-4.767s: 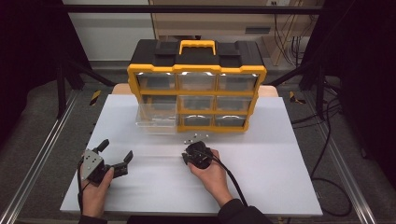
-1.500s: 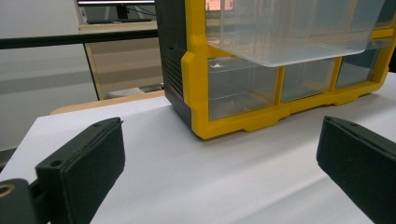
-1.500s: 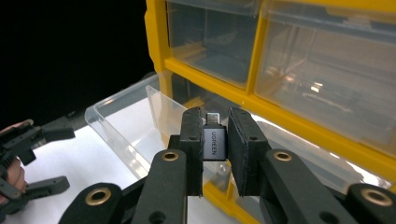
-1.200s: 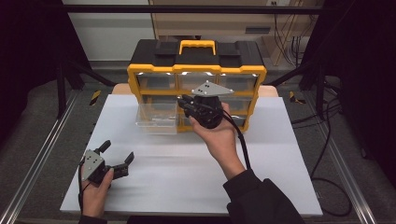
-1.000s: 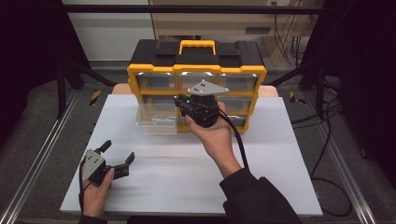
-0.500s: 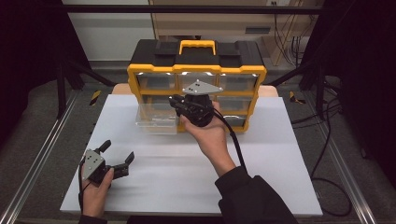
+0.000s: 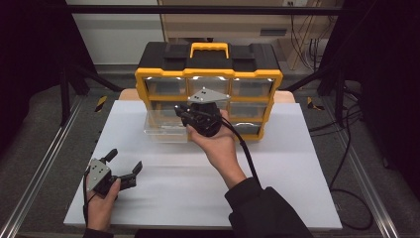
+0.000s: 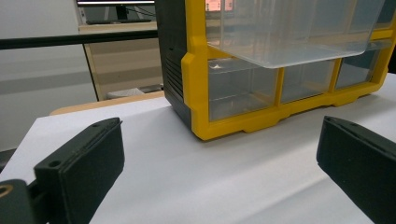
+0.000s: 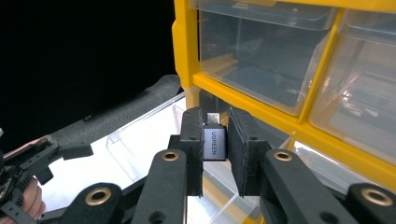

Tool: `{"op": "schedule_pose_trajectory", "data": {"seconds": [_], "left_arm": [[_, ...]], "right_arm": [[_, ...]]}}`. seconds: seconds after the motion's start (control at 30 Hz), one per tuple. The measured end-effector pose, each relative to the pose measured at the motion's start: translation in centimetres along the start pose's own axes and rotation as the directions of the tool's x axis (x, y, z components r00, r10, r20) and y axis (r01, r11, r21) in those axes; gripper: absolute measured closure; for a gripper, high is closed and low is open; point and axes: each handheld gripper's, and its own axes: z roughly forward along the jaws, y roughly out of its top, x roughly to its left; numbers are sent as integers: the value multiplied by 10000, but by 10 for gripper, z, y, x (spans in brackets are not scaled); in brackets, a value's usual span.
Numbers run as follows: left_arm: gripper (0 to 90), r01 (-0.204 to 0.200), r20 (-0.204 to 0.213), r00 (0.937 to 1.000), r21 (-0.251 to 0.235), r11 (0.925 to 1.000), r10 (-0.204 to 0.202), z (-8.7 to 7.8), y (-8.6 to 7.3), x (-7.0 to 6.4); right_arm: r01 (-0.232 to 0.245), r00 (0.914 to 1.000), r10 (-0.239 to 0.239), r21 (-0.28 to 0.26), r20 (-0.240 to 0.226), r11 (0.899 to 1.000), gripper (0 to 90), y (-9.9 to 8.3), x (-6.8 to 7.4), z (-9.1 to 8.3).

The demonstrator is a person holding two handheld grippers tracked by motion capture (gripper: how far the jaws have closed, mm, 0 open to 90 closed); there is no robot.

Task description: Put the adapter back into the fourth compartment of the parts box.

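At centre of the high view, the right gripper [image 7: 184,113] is held up in front of the middle row of the yellow-and-black drawer cabinet [image 7: 208,59], just above a clear drawer [image 7: 166,126] pulled out at the cabinet's lower left. The left gripper [image 7: 124,166] sits low in the lower left of the frame, on the white table [image 7: 297,163], well apart from the cabinet, jaws spread wide and empty.

Left gripper view: two black jaws stand far apart at the bottom corners, nothing between them. The cabinet [image 8: 201,93] fills the upper right; the pulled-out clear drawer [image 8: 299,32] juts forward at the top of the frame.

Right gripper view: at centre frame the right gripper [image 9: 215,135] is clamped on a small grey adapter [image 9: 215,142] marked UGREEN, its metal plug end pointing up. Below and left lies the open clear drawer [image 9: 140,135]; closed drawers of the cabinet [image 9: 187,51] occupy the upper right. The left gripper [image 9: 28,163] appears at the lower left edge.
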Motion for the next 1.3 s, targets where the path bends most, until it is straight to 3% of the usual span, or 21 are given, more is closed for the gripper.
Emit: {"op": "schedule_pose_trajectory", "data": {"seconds": [0.77, 1.3], "left_arm": [[4, 24, -9, 10000, 7, 10000, -24, 0, 0, 1], [4, 19, -4, 10000, -3, 10000, -19, 0, 0, 1]], "right_arm": [[-61, 10000, 62, 132, -58, 9999, 764, -3, 3, 8], [85, 9998, -73, 683, -191, 9976, 763, -9, 5, 15]]}}
